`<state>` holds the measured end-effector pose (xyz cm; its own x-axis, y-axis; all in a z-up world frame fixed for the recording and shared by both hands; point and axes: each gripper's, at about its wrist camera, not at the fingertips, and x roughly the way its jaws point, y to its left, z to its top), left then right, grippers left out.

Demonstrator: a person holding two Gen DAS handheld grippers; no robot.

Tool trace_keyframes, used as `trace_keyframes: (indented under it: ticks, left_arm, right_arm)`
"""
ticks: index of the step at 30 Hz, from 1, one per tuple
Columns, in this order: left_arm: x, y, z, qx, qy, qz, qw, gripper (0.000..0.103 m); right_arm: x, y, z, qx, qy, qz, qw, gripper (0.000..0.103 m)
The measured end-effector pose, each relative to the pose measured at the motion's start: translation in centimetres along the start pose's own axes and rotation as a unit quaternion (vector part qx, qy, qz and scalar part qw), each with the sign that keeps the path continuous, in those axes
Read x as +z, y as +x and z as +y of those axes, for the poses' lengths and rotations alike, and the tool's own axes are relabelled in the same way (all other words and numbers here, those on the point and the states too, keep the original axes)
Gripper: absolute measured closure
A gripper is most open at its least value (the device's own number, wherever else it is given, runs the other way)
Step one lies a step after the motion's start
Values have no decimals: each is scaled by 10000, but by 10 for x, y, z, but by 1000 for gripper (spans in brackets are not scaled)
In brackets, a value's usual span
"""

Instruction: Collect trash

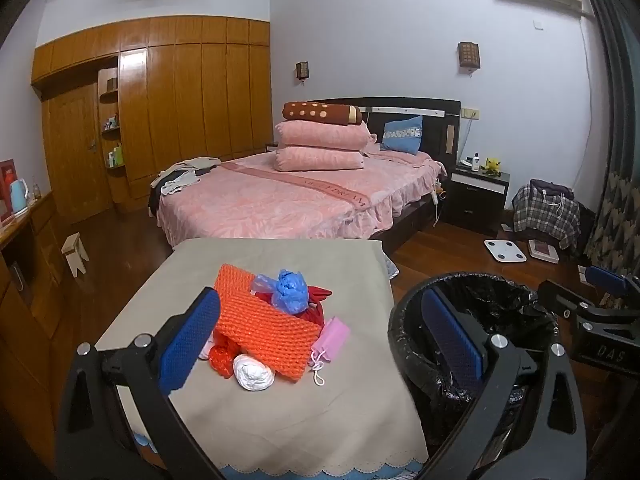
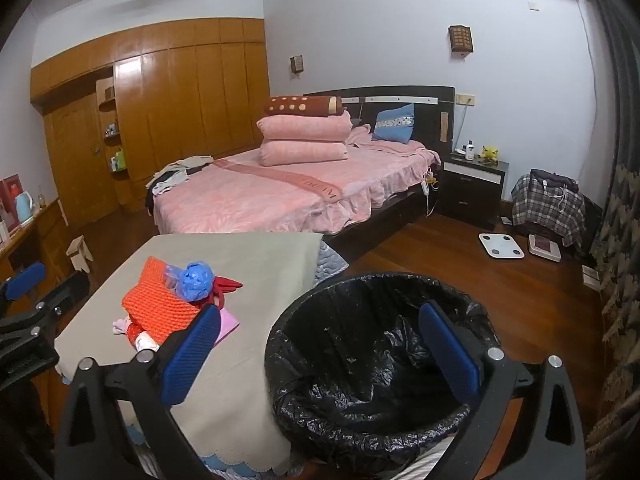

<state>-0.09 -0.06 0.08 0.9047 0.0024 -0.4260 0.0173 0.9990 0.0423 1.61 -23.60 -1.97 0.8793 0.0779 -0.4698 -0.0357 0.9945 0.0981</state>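
A table (image 1: 280,420) under a grey cloth stands in front of the bed (image 1: 288,200), and a bin (image 2: 376,360) lined with a black bag sits just beside the table on its right. Nothing shows inside the bin, though its bottom is dark and hard to read. The trash is all heaped on the cloth: an orange knitted-looking sheet (image 1: 264,320), a crumpled blue bag (image 1: 290,290) on top of it, a pink pouch (image 1: 332,336) at its right edge, and a white wad (image 1: 254,372) in front.

The left gripper (image 1: 320,340) faces the heap with its jaws spread wide and empty. The right gripper (image 2: 320,352) hangs over the bin's near rim, also wide open and empty.

The collecting seems not yet begun. Next, I judge, one gripper must reach forward, close on a loose piece such as the blue bag, and carry it to the bin.
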Motion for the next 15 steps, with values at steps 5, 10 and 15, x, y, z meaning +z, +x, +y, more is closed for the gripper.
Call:
trace_keyframes:
  ticks: [5, 10, 15]
  left_arm:
    - [0, -1, 0, -10, -5, -14, 10000, 5]
    - [3, -3, -3, -11, -18, -25, 10000, 5]
    - [2, -4, -2, -12, -26, -35, 10000, 5]
  right_arm:
    - [1, -1, -1, -1, 27, 1, 10000, 6]
    - [1, -2, -1, 1, 17, -10, 10000, 6]
    - [0, -2, -1, 2, 28, 0, 10000, 6]
